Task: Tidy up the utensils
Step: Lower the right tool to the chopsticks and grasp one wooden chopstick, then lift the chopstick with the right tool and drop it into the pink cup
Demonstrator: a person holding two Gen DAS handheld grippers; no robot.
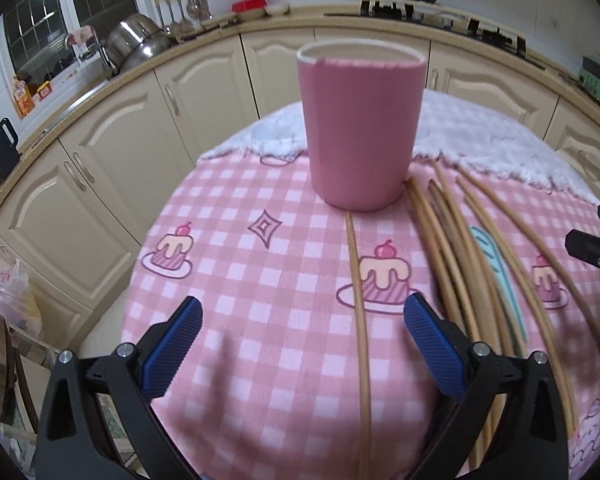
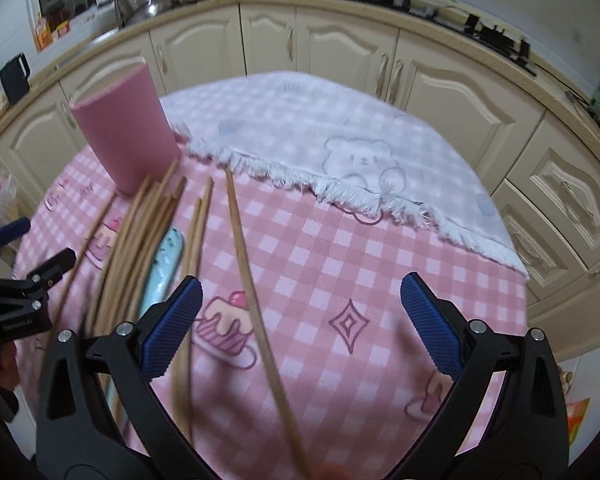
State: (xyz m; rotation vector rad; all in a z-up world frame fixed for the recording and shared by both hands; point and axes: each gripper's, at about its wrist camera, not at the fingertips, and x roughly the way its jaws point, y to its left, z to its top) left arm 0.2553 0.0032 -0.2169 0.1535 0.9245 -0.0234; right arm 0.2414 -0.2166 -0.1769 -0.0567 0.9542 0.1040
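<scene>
Both tongs hang wide and hold nothing: left tongs (image 1: 302, 322) face the cup (image 1: 360, 128), right tongs (image 2: 300, 300) straddle a lone chopstick (image 2: 246, 256). More chopsticks (image 2: 140, 236) lie bunched beside the upright cup on the desk (image 2: 340, 248). Best pinch one stick near mid-length, then tip it in end first.

Pink checked cloth (image 1: 284, 360) covers tabletop, white fringed cloth (image 2: 380, 148) over far part. Cream cabinets (image 1: 112, 168) across bkgd. Steel pots (image 1: 136, 40) upper left. Plastic bag (image 1: 4, 292) lower left.
</scene>
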